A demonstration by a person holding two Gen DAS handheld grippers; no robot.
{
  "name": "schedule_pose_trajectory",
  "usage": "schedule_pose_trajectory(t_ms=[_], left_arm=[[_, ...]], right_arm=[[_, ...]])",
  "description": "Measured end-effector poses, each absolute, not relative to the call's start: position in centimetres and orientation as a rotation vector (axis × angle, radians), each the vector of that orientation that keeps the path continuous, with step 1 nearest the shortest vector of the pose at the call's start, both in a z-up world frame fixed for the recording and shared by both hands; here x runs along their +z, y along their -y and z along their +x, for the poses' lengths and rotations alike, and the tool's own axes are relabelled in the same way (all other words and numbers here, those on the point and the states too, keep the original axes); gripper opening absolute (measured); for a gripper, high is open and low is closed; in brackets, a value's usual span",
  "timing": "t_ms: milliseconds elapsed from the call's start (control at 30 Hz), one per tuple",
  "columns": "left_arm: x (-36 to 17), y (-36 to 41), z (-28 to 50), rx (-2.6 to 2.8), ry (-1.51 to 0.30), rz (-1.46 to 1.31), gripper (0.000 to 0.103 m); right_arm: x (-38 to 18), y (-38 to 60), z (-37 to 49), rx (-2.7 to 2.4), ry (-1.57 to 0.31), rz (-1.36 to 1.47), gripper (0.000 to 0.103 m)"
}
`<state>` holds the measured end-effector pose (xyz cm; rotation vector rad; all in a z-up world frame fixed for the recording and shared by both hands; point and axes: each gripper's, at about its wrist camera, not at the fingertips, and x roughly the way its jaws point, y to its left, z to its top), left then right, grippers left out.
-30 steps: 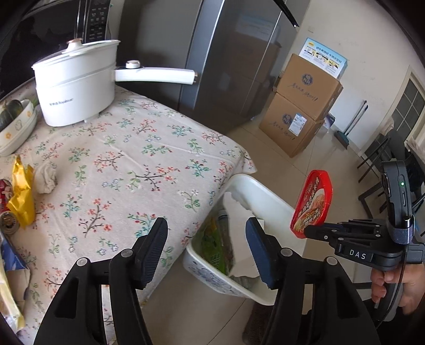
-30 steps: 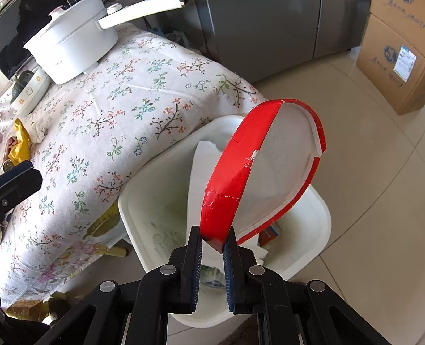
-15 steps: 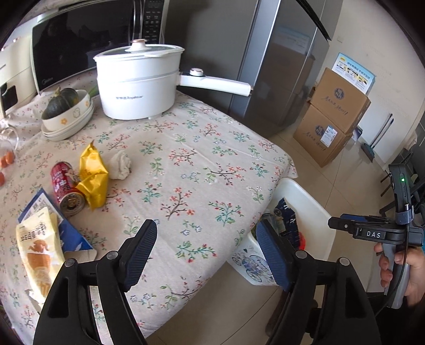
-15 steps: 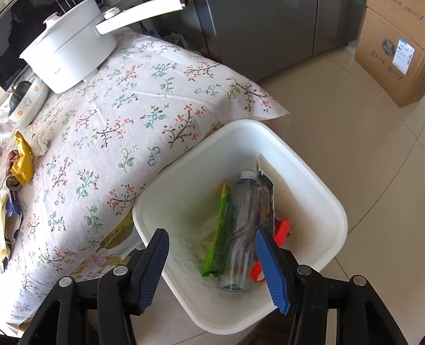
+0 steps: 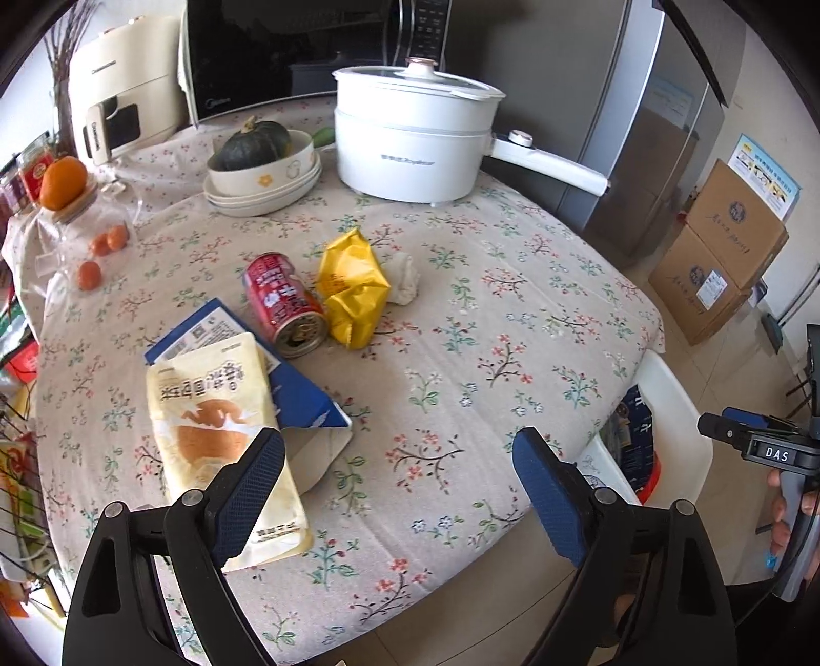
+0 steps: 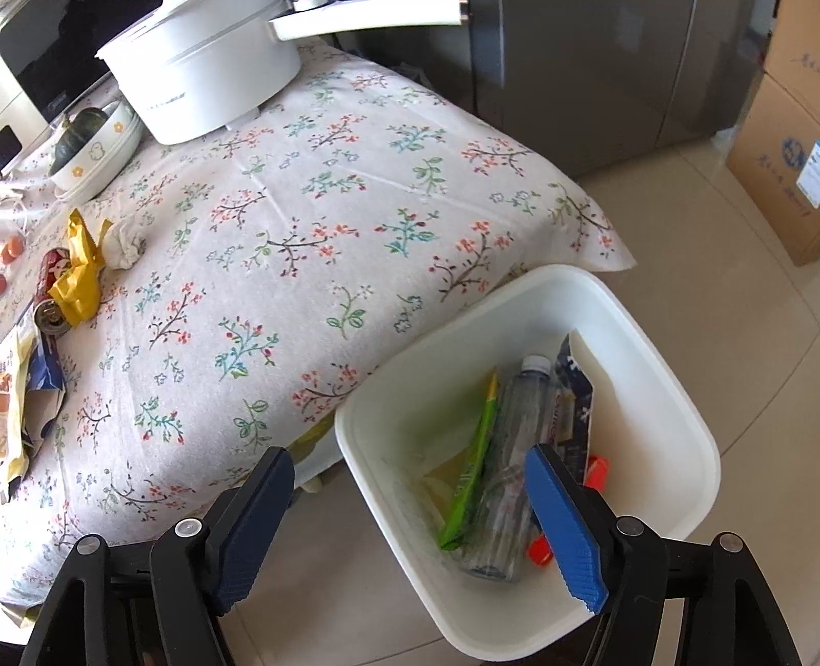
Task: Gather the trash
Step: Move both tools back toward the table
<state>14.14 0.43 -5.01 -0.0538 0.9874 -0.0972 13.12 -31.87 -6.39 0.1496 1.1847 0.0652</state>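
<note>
Trash lies on the floral tablecloth (image 5: 461, 328): a cream snack bag (image 5: 215, 435) on a blue carton (image 5: 302, 394), a red can (image 5: 284, 302), a yellow wrapper (image 5: 353, 287) and a crumpled tissue (image 5: 405, 279). My left gripper (image 5: 397, 492) hangs open over the table's near edge, empty, its left pad above the snack bag. My right gripper (image 6: 410, 517) is open and empty above the white bin (image 6: 666, 410) on the floor. In the bin lie a clear bottle (image 6: 512, 461), a green wrapper (image 6: 474, 456) and a red piece (image 6: 594, 469).
A white electric pot (image 5: 415, 148) with a long handle, a bowl holding a squash (image 5: 261, 164), a glass jar with oranges (image 5: 77, 225) and a microwave (image 5: 287, 46) stand at the table's back. Cardboard boxes (image 5: 717, 256) and a fridge (image 5: 640, 128) are at the right.
My right gripper opened and dropped the red tray into the bin. My left gripper swung left from the bin side to face the trash on the table.
</note>
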Motion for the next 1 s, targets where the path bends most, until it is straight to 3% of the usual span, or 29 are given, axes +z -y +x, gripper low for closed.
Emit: schedule_pose_trajectory(t_ms=[267,1000], left_arm=[[-6.1,-5.1,13.6,0.032,-1.031,-0.064,0.103],[-11.7,-11.5,16.1,0.145,-1.193,-0.283,0.099]], right_arm=[[-5.4,26.5,15.0,0.142,-1.169,0.085,0.081],[-6.2,19.5,16.7,0.231,-1.193,0.022,0.081]])
